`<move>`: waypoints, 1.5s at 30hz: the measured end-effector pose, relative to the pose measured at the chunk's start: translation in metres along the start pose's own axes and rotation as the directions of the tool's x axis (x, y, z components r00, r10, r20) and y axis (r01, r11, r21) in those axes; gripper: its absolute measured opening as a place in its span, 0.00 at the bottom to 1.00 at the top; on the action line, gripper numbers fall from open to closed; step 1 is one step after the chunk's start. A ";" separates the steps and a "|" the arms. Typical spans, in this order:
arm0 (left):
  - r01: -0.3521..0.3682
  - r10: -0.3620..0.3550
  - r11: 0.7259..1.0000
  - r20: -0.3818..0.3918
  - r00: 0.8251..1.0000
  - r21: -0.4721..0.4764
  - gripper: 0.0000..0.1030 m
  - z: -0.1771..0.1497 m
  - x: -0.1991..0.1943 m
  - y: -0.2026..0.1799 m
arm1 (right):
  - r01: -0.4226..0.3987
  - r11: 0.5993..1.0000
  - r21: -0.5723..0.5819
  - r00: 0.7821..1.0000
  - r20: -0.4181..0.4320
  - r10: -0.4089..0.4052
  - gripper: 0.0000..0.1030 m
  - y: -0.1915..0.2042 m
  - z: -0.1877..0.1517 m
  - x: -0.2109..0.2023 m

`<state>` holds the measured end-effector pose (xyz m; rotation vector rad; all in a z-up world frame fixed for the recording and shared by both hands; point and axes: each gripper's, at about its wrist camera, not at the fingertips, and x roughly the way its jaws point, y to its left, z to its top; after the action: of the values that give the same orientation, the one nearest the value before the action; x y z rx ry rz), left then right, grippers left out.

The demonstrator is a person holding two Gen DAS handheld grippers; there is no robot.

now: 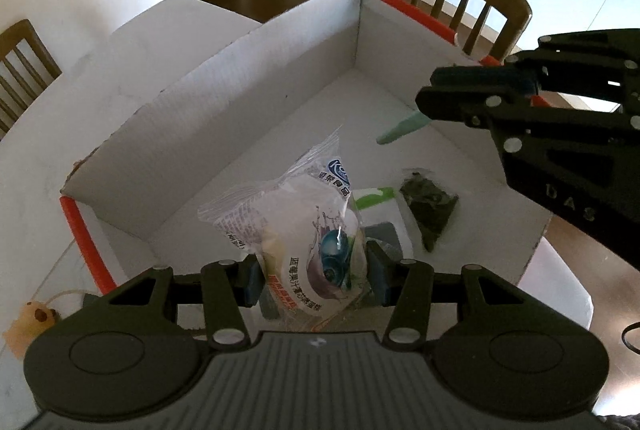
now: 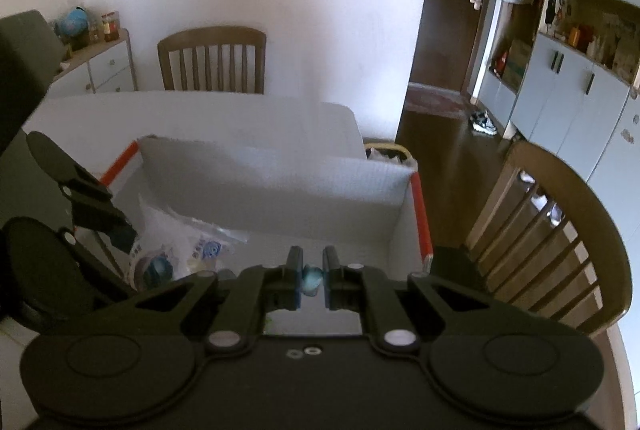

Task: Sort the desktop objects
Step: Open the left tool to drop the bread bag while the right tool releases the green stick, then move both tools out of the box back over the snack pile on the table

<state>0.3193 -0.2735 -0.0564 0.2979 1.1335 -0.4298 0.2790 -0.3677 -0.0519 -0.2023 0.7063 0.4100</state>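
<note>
Two handheld grippers hang over an open white cardboard box [image 1: 248,77] with orange-taped edges, sitting on a white table [image 1: 36,149] with wooden chairs around it. The left gripper [image 1: 314,280] has its fingers clamped on a clear plastic snack packet [image 1: 304,226] printed with a blueberry picture, holding it upright just above the box floor. The right gripper [image 2: 311,280] is closed tight on a thin pale green stick-like object [image 1: 402,129], whose free end pokes down toward the box floor; what it is cannot be told. Already lying in the box are a small dark green packet [image 1: 430,203] and a white and green item [image 1: 376,195] beside it. Both loads look ready to be dropped in. To do it well, I would lower each one until it nearly touches the floor, aim for bare cardboard away from the items already there, then open the fingers and lift straight up so nothing snags.
</note>
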 end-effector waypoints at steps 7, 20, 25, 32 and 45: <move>0.002 -0.002 1.000 -0.033 0.999 0.014 0.48 0.007 0.014 -0.001 | -0.006 1.000 0.013 0.999 -0.051 0.007 0.09 -0.005 -0.009 0.013; 0.012 -0.010 0.999 -0.070 0.997 0.038 0.50 0.018 0.028 -0.003 | -0.016 1.000 0.022 0.992 -0.121 0.019 0.09 -0.008 -0.014 0.024; 0.011 -0.008 0.999 -0.076 0.997 0.052 0.52 0.018 0.031 -0.006 | -0.025 0.999 0.028 0.990 -0.137 0.029 0.19 -0.008 -0.017 0.025; -0.007 0.012 0.997 -0.072 0.997 0.072 0.65 0.017 0.034 -0.010 | -0.029 0.999 0.036 0.989 -0.143 0.034 0.32 -0.009 -0.020 0.024; -0.020 0.023 0.998 -0.035 0.999 0.067 0.83 0.006 0.014 -0.003 | -0.042 0.997 0.060 0.996 -0.074 0.046 0.65 -0.015 -0.015 -0.002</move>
<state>0.3273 -0.2813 -0.0673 0.3768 1.1515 -0.4453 0.2754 -0.3869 -0.0617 -0.1476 0.7970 0.4250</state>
